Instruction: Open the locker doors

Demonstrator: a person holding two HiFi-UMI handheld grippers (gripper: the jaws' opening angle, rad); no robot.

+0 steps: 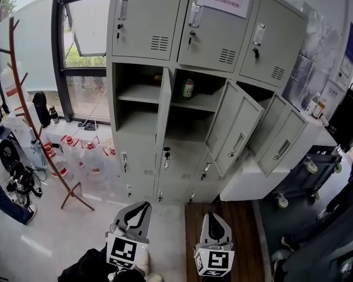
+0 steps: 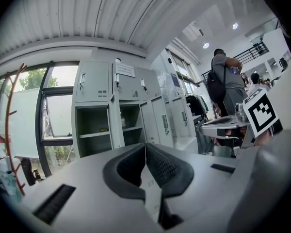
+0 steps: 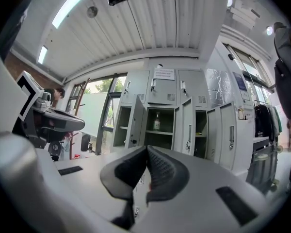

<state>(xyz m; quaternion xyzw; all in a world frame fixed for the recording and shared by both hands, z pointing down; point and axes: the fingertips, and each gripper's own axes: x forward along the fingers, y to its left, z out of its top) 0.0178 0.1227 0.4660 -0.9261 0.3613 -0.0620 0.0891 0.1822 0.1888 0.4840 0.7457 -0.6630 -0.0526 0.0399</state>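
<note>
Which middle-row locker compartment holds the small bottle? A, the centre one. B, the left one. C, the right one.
A: the small labelled bottle stands inside the open centre compartment of the grey metal locker bank.

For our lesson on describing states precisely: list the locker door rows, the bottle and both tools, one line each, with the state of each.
Top-row locker doors: all three shut.
Middle-row locker doors: all three swung open.
Bottom-row locker doors: those visible are shut.
Bottle: upright on a shelf in the middle open compartment.
Left tool: shut, nothing held.
Right tool: shut, nothing held.
</note>
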